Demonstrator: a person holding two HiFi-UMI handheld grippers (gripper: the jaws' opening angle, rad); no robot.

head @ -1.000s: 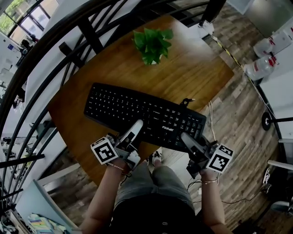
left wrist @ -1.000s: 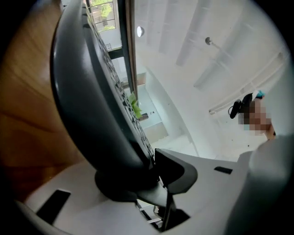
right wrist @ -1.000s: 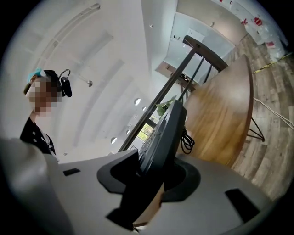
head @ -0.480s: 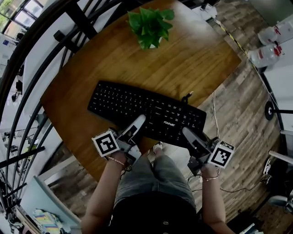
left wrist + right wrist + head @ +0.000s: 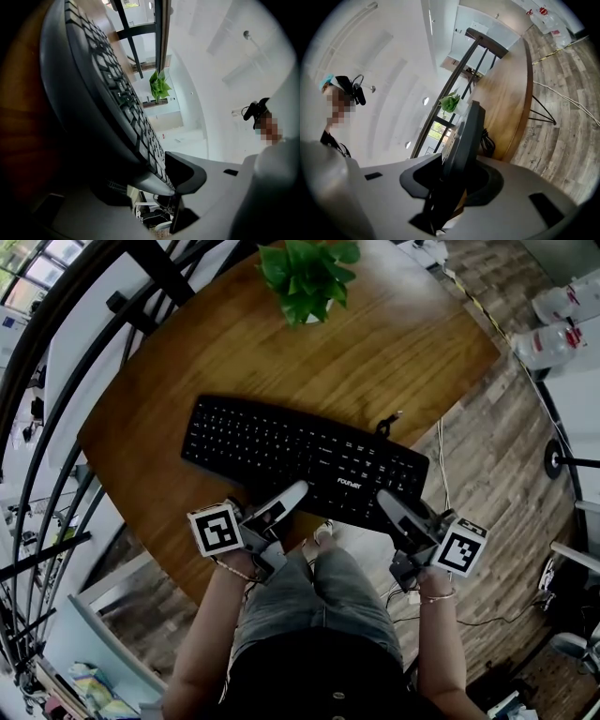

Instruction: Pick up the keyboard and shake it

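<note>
Black keyboard with white key legends and a white brand mark. Warm brown counter with fine wood grain. Green-leaved potted plant. Grey-brown plank floor. Black railing bars. Grey shorts.

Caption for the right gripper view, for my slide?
Right gripper clamps the black keyboard by its edge; wooden table and potted plant beyond.

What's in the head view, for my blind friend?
A person's left tool and right tool hold a black keyboard by its near edge over a wooden table. The left tool's jaws have just been opening, with that edge between them. A green plant stands beyond.
</note>
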